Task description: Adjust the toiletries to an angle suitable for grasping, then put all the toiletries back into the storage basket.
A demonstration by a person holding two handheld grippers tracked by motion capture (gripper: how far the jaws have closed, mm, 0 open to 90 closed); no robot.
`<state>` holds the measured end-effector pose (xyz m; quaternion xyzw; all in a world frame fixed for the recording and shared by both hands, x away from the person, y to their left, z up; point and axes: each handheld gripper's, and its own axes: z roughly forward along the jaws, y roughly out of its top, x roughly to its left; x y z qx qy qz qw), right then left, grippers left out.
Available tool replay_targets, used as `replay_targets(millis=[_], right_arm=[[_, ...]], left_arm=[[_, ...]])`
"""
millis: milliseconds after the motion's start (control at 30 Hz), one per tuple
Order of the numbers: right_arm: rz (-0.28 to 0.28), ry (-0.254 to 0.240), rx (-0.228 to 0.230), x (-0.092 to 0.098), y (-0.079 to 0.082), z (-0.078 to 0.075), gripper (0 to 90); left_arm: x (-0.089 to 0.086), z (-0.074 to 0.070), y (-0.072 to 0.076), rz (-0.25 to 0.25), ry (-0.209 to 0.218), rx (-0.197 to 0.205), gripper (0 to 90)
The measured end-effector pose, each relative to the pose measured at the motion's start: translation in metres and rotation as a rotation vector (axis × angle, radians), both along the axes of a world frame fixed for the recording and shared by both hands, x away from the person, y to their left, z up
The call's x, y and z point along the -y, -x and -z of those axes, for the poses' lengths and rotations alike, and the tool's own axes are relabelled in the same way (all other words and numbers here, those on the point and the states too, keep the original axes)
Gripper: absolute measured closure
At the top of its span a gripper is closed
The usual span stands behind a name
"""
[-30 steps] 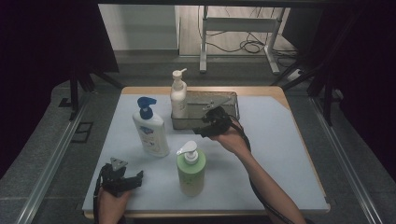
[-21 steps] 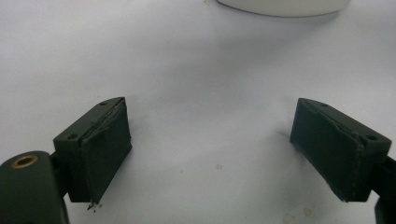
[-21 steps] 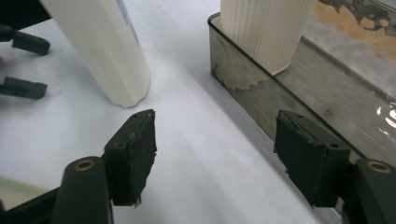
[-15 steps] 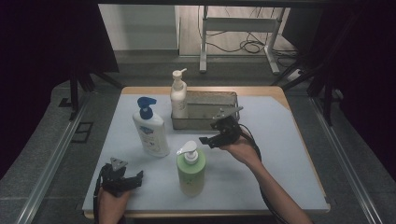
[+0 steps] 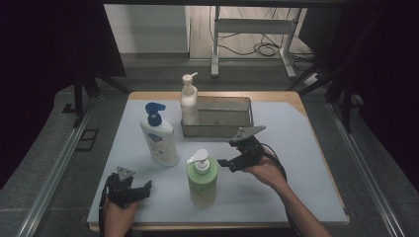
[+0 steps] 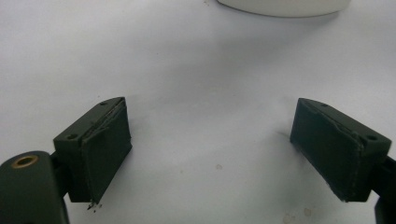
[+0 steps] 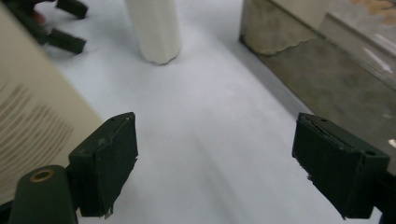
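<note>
the right gripper (image 5: 228, 154) has drawn back from the metal tray (image 5: 217, 129) toward the green pump bottle (image 5: 201, 178), its empty jaws just opened wide: likely its next pick. bare mat lies between them. the left gripper (image 5: 141, 190) rests open near the table's front edge.

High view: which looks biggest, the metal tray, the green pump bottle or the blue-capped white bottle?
1. Grey metal tray, clearly biggest.
2. Green pump bottle with white pump and white bottle with blue pump cap look about alike; the green one sits nearer the camera, so no ranking.
</note>
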<state>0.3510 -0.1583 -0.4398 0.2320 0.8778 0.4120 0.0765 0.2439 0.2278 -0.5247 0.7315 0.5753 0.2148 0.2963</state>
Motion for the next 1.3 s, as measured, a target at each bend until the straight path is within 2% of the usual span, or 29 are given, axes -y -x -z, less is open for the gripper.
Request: replay_targets(millis=[133,300,667,967,1300], right_arm=[[-0.022,-0.020,-0.010,0.005,0.008,0.003,14.2],[-0.048,-0.001,-0.003,0.009,0.018,0.004,13.4],[-0.096,-0.027,-0.041,0.013,0.040,0.013,12.9],[-0.117,-0.046,-0.036,0.014,0.052,0.014,12.6],[-0.159,-0.040,-0.035,0.007,0.065,0.015,11.2]], left_arm=[[0.000,0.000,0.000,0.000,0.000,0.000,11.8],[0.000,0.000,0.000,0.000,0.000,0.000,11.8],[0.000,0.000,0.000,0.003,-0.003,0.001,11.8],[0.000,0.000,0.000,0.000,0.000,0.000,11.8],[0.000,0.000,0.000,0.000,-0.001,-0.001,11.8]])
